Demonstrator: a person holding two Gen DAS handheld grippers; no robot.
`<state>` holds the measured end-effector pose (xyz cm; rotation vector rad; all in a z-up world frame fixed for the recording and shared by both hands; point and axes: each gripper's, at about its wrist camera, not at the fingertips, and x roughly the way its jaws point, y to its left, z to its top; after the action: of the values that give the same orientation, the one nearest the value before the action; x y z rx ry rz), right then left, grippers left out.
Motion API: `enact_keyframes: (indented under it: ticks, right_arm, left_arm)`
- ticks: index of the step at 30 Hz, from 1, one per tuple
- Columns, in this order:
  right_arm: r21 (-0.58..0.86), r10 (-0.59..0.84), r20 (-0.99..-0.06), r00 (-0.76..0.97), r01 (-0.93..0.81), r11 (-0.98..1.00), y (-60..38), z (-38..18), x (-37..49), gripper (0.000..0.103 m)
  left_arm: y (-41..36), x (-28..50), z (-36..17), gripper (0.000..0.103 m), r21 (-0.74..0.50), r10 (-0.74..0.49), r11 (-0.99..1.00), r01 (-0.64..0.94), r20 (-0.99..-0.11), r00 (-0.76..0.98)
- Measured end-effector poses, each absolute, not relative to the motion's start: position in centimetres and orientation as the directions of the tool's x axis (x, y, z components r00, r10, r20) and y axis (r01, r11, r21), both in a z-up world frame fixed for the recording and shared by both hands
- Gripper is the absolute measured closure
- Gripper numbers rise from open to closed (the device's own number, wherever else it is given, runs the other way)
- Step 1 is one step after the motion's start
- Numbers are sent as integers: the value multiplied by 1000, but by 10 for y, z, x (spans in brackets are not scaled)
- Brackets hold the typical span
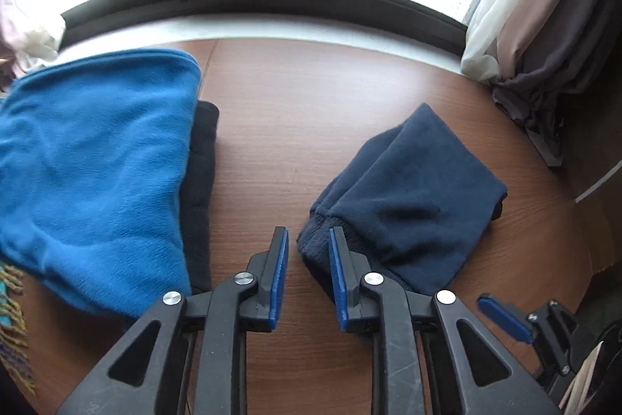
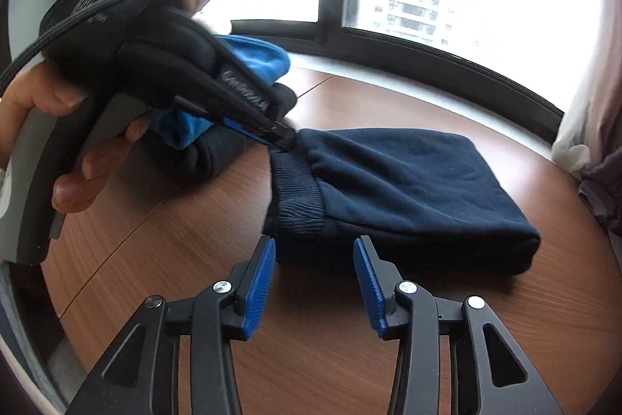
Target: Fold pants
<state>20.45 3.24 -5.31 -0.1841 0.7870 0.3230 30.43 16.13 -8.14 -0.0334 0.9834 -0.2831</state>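
Note:
The navy pants (image 1: 412, 197) lie folded into a small bundle on the brown wooden table (image 1: 311, 96), ribbed band toward me. My left gripper (image 1: 311, 236) hovers at the band's left corner, jaws slightly apart; wood shows between them and the pads do not press on the cloth. From the right wrist view, the left gripper (image 2: 285, 140) has its tip at the band's far corner on the pants (image 2: 408, 189). My right gripper (image 2: 315, 247) stands open at the bundle's near edge, one finger on each side of that edge and no pad touching it.
A folded bright blue garment (image 1: 93, 162) rests on a black one (image 1: 200, 181) at the table's left. Curtains (image 1: 544, 37) hang at the right by the window sill. A fringed cloth (image 1: 11, 317) sits at the far left edge. A hand (image 2: 77, 174) holds the left gripper.

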Motion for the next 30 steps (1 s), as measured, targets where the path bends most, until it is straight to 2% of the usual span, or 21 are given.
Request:
enact_keyframes:
  ticks: [1, 2, 3, 5, 8, 12, 13, 20, 30]
  right_arm:
    - [-45, 200, -711, 674, -327, 944, 27, -50, 203, 59]
    - [-45, 184, -702, 688, -300, 953, 19, -45, 201, 55]
    - [-44, 171, -689, 704, -276, 960, 11, -39, 199, 52]
    - [-54, 141, -650, 747, -231, 971, -4, -28, 194, 44]
    - [-86, 101, -607, 788, -191, 978, -23, -12, 187, 39]
    - [-127, 41, -559, 828, -134, 983, -47, 5, 187, 29]
    - [-134, 29, -547, 837, -121, 984, -53, 6, 189, 26]
    - [-129, -46, -537, 842, -28, 991, -101, 7, 213, 26]
    - [92, 20, -630, 776, 49, 995, -150, -22, 258, 26]
  left_arm:
    - [161, 295, -75, 71, -140, -233, 969, 205, -799, 554]
    - [160, 286, -70, 64, -137, -229, 970, 199, -781, 581]
    - [159, 277, -65, 61, -134, -224, 972, 191, -767, 602]
    - [159, 263, -58, 61, -148, -224, 974, 172, -749, 624]
    - [157, 246, -51, 57, -188, -232, 973, 136, -734, 639]
    - [152, 223, -48, 42, -164, -165, 984, 69, -698, 697]
    - [152, 218, -48, 41, -157, -149, 986, 54, -694, 705]
    - [143, 216, -71, 39, -170, -100, 985, -39, -731, 675]
    - [126, 238, -87, 36, -293, -175, 953, -77, -741, 648]
